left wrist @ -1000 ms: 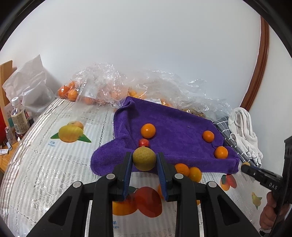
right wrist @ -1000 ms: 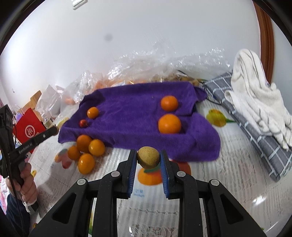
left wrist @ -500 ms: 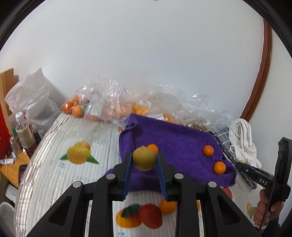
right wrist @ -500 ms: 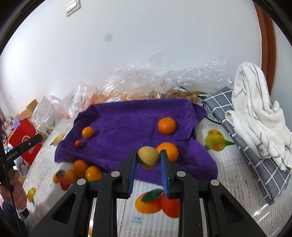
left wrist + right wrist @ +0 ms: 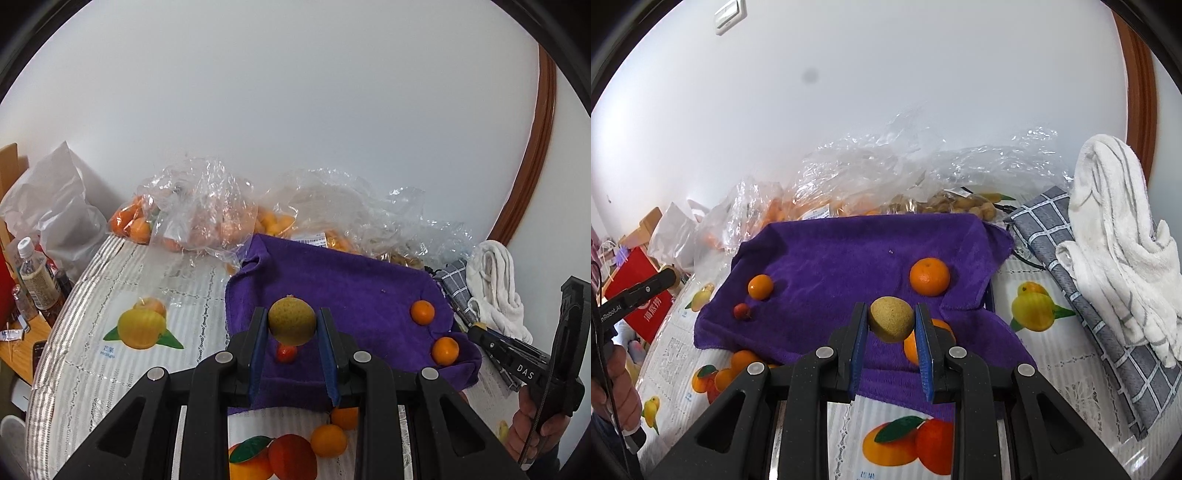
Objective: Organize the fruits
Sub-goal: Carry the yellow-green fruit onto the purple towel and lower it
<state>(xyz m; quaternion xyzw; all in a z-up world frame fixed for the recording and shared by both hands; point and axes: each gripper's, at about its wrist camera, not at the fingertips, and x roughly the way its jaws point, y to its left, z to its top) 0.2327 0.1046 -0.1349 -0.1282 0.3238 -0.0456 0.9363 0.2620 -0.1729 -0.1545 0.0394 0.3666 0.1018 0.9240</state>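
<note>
Left tool (image 5: 291, 328): clamped a round, russet-skinned pear (image 5: 291, 320). Right tool (image 5: 891, 325): clamped a speckled round pear (image 5: 891, 318). Below: fuzzy purple towel (image 5: 842, 254), glossy oranges (image 5: 929, 276).

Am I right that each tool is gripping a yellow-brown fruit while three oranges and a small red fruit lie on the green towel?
Not quite: the towel is purple, not green, as the right wrist view shows. The rest holds: the left tool and the right tool each grip a yellow-brown fruit.
</note>
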